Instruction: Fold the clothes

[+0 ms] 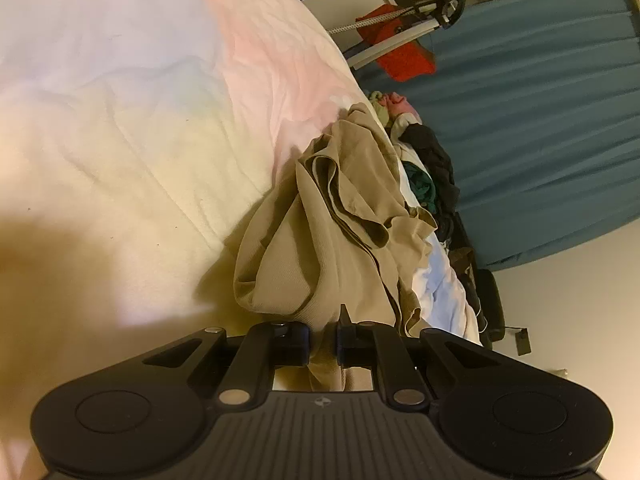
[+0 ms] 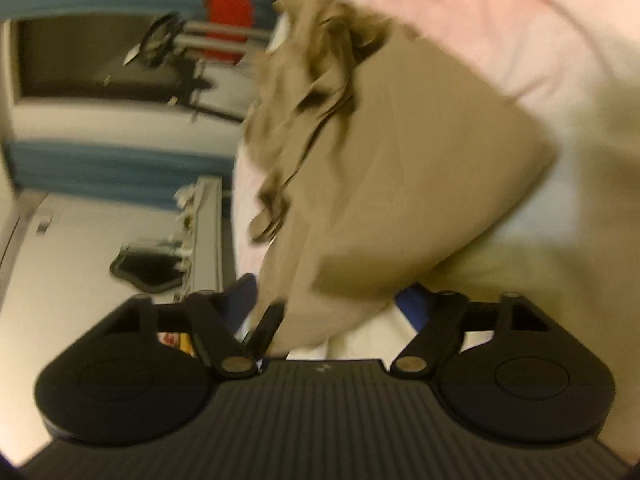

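Note:
A tan garment (image 1: 320,232) lies crumpled on the pastel bedspread (image 1: 132,120). My left gripper (image 1: 323,340) is shut on one edge of the tan garment, with cloth pinched between the fingers. In the blurred right wrist view the same tan garment (image 2: 384,168) spreads wide over the bedspread (image 2: 540,40). My right gripper (image 2: 324,308) is open, its fingers spread far apart on either side of the garment's near corner, which lies between them.
A pile of other clothes (image 1: 428,176) lies past the tan garment at the bed's edge. A teal curtain (image 1: 540,120) hangs behind, with a red cloth (image 1: 400,44) on exercise equipment (image 2: 168,52). A white cabinet (image 2: 200,232) stands beside the bed.

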